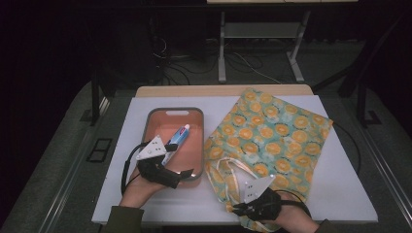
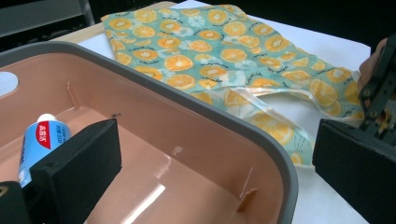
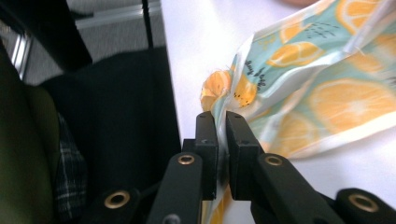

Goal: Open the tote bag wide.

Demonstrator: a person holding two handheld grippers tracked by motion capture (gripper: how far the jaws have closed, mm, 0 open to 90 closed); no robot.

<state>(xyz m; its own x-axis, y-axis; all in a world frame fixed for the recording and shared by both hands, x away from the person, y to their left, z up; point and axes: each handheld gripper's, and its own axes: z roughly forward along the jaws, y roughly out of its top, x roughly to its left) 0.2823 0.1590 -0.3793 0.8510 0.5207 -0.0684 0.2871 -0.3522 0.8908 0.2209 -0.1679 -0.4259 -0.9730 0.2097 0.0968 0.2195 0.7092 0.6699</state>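
**Orange-print bag pinched at its near edge**

Item: fabric bag (image 1: 272, 133) with orange-slice print, lying flat on the white counter (image 1: 340, 194), right of the tray. Right gripper (image 3: 222, 122): fingers pressed together on a fold of the bag's near edge. Left gripper (image 1: 182, 175): fingers spread wide astride the near rim of the pink tray (image 1: 150, 121), apparently gripping nothing. Tray contents: one toothpaste tube (image 1: 178, 138), lying flat.
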